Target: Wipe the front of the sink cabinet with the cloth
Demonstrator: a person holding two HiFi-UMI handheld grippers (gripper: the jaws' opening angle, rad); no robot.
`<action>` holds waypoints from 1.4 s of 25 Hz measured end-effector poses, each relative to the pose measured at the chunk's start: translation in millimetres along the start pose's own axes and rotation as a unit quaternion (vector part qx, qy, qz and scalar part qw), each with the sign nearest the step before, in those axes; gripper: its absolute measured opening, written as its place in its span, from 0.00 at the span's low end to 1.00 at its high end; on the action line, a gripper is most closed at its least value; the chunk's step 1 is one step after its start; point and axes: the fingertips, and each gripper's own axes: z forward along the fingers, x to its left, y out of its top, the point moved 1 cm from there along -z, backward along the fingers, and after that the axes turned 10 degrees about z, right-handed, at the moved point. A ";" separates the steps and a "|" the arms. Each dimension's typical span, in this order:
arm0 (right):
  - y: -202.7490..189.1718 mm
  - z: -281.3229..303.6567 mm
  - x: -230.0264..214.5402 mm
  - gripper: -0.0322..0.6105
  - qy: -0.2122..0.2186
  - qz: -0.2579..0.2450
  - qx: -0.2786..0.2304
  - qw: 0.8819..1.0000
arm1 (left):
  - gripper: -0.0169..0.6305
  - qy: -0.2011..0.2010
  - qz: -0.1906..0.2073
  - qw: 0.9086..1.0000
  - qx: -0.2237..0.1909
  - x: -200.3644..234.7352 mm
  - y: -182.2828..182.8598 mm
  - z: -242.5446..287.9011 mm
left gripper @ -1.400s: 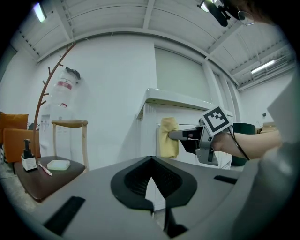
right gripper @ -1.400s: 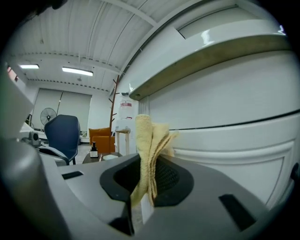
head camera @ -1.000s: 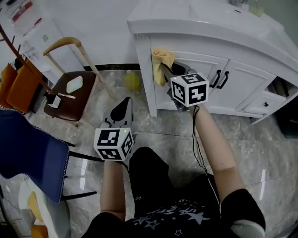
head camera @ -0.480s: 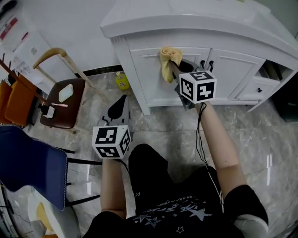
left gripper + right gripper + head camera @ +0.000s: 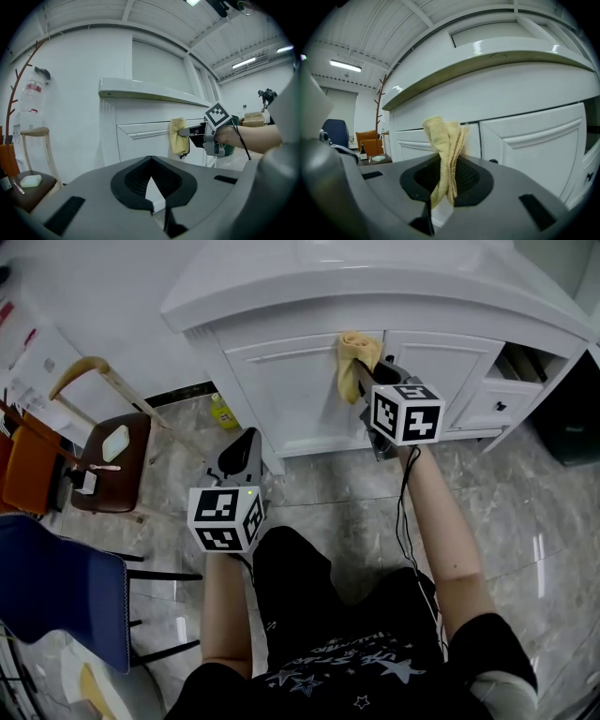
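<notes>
I read the right gripper [image 5: 364, 382] clamped on the cloth [image 5: 354, 357], against the sink cabinet [image 5: 281, 399] front. Left gripper [image 5: 246, 448] closed, empty, low beside the cabinet.

Yellow cloth [image 5: 355, 359], bunched, clamped in my right gripper [image 5: 441, 207], pressed against white sink cabinet front [image 5: 291, 401] (near a door's top edge).

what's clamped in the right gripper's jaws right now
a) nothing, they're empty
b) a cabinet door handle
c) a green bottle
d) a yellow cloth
D: in the right gripper view, the right gripper has its jaws shut on the yellow cloth, which stands up between them in front of the white sink cabinet.
</notes>
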 end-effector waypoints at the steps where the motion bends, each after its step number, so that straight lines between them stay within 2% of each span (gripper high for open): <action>1: 1.1 -2.9 -5.3 0.15 -0.007 0.002 0.000 1.000 | 0.05 -0.002 0.001 1.000 0.000 -2.4 1.4 1.9; 6: 0.6 -13.1 -21.2 0.15 -0.040 0.031 -0.004 0.999 | 0.05 -0.010 -0.001 1.000 0.002 -12.1 0.3 7.1; 10: -4.0 -16.3 -21.1 0.15 -0.047 0.021 -0.004 0.999 | 0.05 -0.012 0.003 1.000 0.002 -12.7 -3.3 5.7; 19: -40.6 16.5 56.8 0.15 0.053 -0.014 0.020 0.998 | 0.05 0.012 -0.013 1.000 0.019 13.5 -32.0 -6.7; 26: -86.9 54.8 130.1 0.15 0.133 -0.057 0.062 0.987 | 0.05 0.029 -0.019 0.999 0.037 30.2 -50.0 -24.0; 30: -99.4 73.7 151.5 0.15 0.148 -0.063 0.065 0.985 | 0.05 0.029 -0.022 0.998 0.047 32.9 -59.1 -29.6; 35: -105.8 89.7 155.6 0.15 0.144 -0.063 0.072 0.985 | 0.05 0.025 -0.016 0.998 0.047 31.7 -60.3 -34.1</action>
